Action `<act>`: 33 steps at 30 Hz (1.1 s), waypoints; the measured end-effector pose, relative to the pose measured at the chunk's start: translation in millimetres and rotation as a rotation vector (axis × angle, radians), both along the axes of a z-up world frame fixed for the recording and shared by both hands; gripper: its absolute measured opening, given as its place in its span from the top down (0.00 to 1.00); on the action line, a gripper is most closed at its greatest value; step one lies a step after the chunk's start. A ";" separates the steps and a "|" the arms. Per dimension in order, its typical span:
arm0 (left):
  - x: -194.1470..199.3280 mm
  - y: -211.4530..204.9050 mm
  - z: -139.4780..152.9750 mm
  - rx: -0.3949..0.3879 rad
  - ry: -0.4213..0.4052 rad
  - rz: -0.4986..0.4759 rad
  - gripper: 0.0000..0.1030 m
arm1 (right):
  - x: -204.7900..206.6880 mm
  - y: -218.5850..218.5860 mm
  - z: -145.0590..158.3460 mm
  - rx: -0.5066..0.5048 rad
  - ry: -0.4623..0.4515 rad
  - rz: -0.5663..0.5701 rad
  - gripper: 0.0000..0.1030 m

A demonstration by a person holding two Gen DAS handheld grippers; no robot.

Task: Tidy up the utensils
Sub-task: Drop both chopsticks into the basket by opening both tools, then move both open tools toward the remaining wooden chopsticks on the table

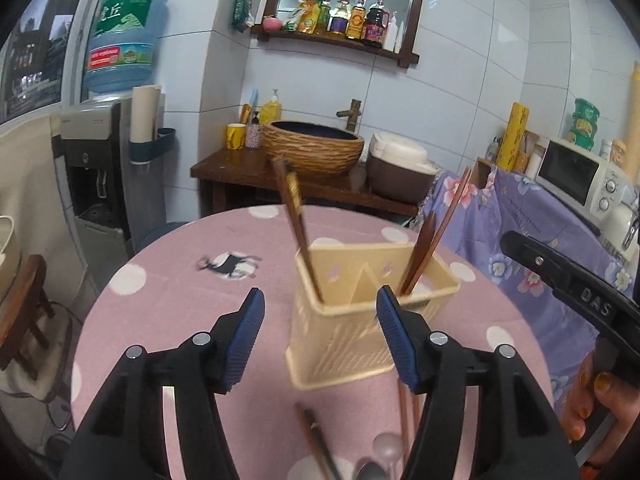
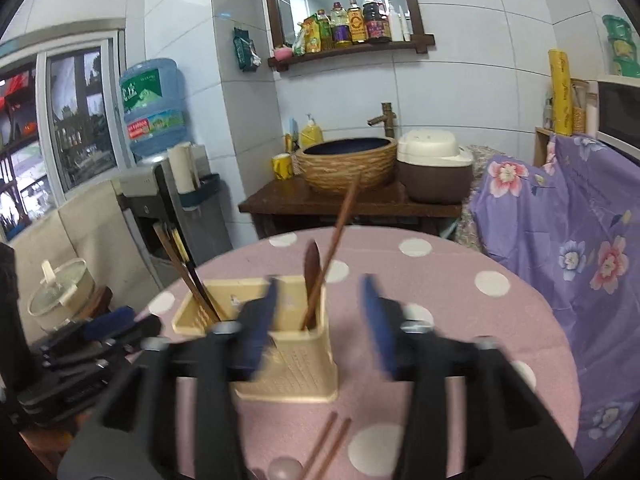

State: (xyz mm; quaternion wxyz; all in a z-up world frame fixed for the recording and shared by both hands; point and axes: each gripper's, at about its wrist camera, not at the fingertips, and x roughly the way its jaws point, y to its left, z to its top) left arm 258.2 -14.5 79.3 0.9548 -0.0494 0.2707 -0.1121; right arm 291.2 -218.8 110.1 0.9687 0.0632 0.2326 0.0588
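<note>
A cream utensil holder (image 1: pixel 340 344) (image 2: pixel 296 368) stands on the round table with the pink dotted cloth (image 1: pixel 180 300). Dark chopsticks (image 1: pixel 298 232) lean in its left compartment; a wooden spoon (image 1: pixel 426 240) and brown chopsticks (image 2: pixel 340 224) lean in its right one. My left gripper (image 1: pixel 320 292) is open just in front of the holder, nothing between its blue pads. My right gripper (image 2: pixel 320 280), blurred, is open over the holder's right half. Loose chopsticks (image 1: pixel 316 440) (image 2: pixel 328 440) and spoons (image 1: pixel 384 448) lie on the cloth below the grippers.
Behind the table a dark wooden stand carries a woven basin (image 1: pixel 312 148) and a rice cooker (image 1: pixel 400 168). A water dispenser (image 1: pixel 92 168) stands at the left. At the right, purple floral cloth (image 2: pixel 580 240) drapes a counter with a microwave (image 1: pixel 580 176). A person's hand (image 1: pixel 600 400) holds the right gripper.
</note>
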 end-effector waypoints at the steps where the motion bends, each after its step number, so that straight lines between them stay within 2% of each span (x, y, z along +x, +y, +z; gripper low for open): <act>1: -4.5 3.1 -5.4 0.007 0.012 0.007 0.40 | -9.1 1.0 -9.6 -0.031 0.017 -0.019 0.31; 4: -22.1 11.7 -34.7 0.040 0.082 0.037 0.40 | -29.7 4.1 -41.1 -0.104 0.089 -0.041 0.27; 9: -48.6 18.6 -87.0 0.045 0.217 0.052 0.45 | -55.8 7.8 -103.3 -0.141 0.263 -0.055 0.26; 14: -67.0 12.1 -110.5 0.070 0.267 0.030 0.49 | -77.7 20.6 -141.5 -0.141 0.372 -0.023 0.25; 23: -76.9 12.3 -116.5 0.085 0.271 0.040 0.49 | -97.5 44.8 -166.1 -0.216 0.454 -0.012 0.23; 33: -83.3 -6.2 -125.6 0.107 0.295 0.001 0.49 | -97.9 46.4 -172.7 -0.240 0.501 -0.014 0.17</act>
